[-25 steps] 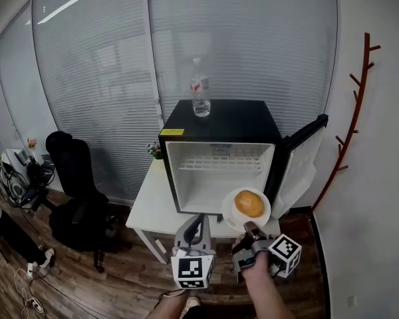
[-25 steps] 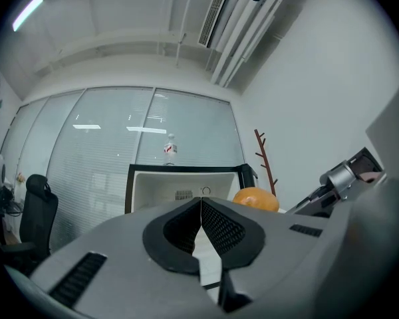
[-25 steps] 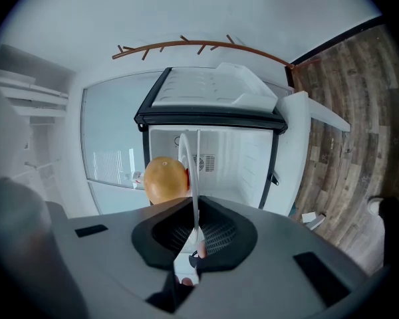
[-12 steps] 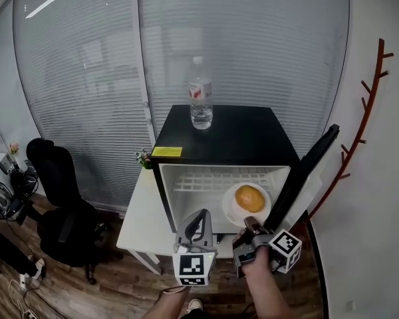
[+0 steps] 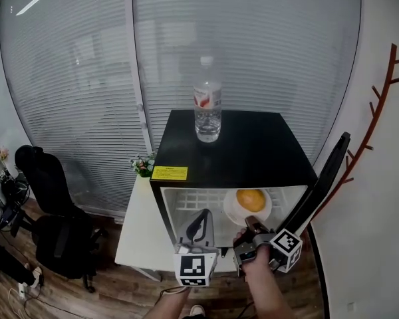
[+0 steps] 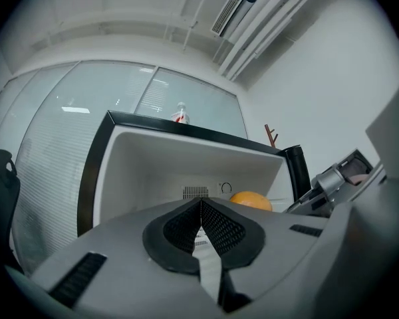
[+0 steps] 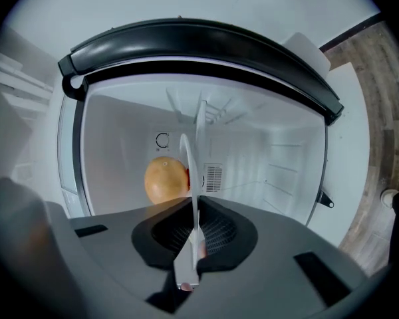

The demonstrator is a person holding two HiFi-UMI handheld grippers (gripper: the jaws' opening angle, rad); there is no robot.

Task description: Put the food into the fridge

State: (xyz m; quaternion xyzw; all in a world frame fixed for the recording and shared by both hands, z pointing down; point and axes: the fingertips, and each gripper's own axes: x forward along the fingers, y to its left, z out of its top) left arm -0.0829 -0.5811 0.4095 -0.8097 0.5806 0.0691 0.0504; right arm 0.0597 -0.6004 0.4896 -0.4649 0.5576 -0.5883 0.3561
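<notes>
A black mini fridge (image 5: 239, 148) stands with its door (image 5: 319, 185) swung open to the right. My right gripper (image 5: 251, 226) is shut on the near rim of a white plate (image 5: 230, 210) that carries a golden bun (image 5: 251, 199). The plate sits just inside the fridge's white cavity. In the right gripper view the plate (image 7: 194, 171) shows edge-on between the pads of my right gripper (image 7: 195, 228), with the bun (image 7: 165, 179) to its left. My left gripper (image 5: 201, 221) hangs in front of the opening, shut and empty, its pads meeting (image 6: 201, 208).
A clear water bottle (image 5: 207, 109) stands on the fridge top. The fridge rests on a white table (image 5: 136, 224). A black office chair (image 5: 50, 191) is at the left, and a red-brown coat rack (image 5: 379, 105) on the right wall. Blinds cover the glass wall behind.
The plate with the bun has moved forward from in front of the fridge into its opening. Both grippers and my head have come closer to the fridge.
</notes>
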